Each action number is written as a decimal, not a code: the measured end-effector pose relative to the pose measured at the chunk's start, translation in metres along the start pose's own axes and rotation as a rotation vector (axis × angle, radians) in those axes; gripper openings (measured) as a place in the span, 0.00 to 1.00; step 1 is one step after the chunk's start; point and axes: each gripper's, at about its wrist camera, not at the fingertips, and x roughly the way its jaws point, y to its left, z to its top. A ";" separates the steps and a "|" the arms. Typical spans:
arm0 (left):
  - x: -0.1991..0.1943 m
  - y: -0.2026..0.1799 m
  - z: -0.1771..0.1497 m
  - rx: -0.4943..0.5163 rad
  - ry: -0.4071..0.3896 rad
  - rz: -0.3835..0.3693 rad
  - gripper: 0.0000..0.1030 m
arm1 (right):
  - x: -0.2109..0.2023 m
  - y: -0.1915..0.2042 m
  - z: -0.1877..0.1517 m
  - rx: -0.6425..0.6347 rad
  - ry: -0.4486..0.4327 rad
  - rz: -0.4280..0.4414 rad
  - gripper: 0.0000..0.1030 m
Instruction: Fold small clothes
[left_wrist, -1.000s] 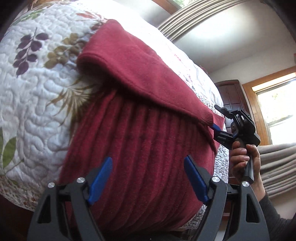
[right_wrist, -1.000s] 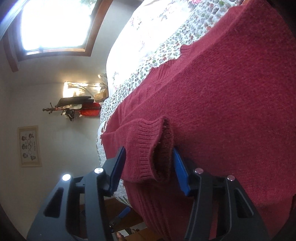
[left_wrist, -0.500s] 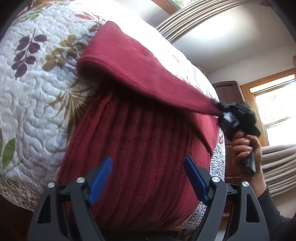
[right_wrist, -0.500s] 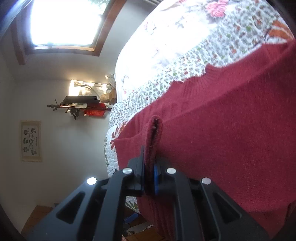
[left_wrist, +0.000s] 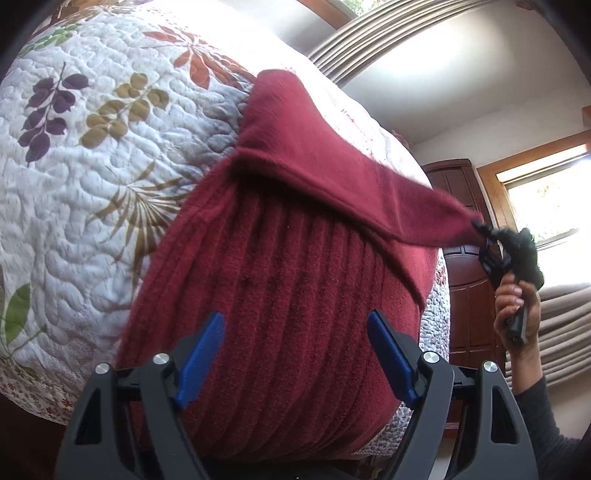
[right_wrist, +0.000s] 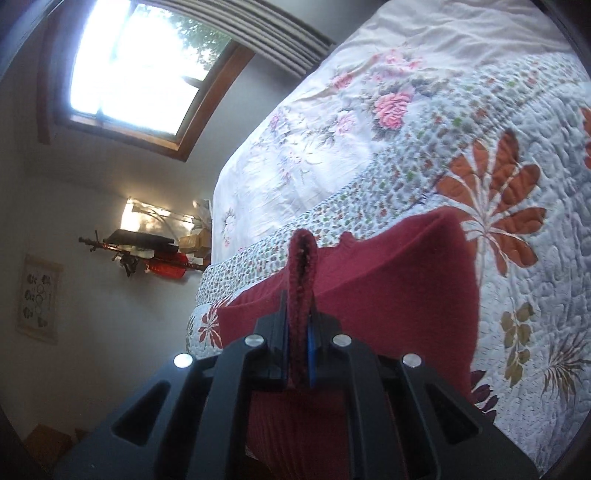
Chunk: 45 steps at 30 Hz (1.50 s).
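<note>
Sweater (left_wrist: 280, 332) lay flat on the quilt (left_wrist: 92, 177), just ahead of our left gripper (left_wrist: 295, 354), whose fingers stood spread above the ribbed hem. Our right gripper (right_wrist: 298, 347) pinched the sleeve cuff (right_wrist: 303, 254), lifting the sleeve (left_wrist: 332, 177) across the sweater.

Your bed (right_wrist: 424, 74), quilt on top

Your leaf-print quilt (left_wrist: 92, 184) covers the bed; the red sweater (left_wrist: 288, 314) lies ribbed on the quilt, near its flowered border.
</note>
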 end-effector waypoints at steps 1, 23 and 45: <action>0.000 0.000 0.001 0.002 -0.001 0.001 0.78 | 0.001 -0.010 -0.002 0.017 0.001 -0.012 0.06; 0.012 -0.013 0.010 0.046 0.022 0.003 0.78 | 0.024 -0.090 -0.016 0.149 0.068 -0.090 0.05; 0.054 -0.040 0.117 0.029 -0.045 -0.219 0.83 | 0.030 -0.097 -0.045 0.089 0.034 -0.138 0.12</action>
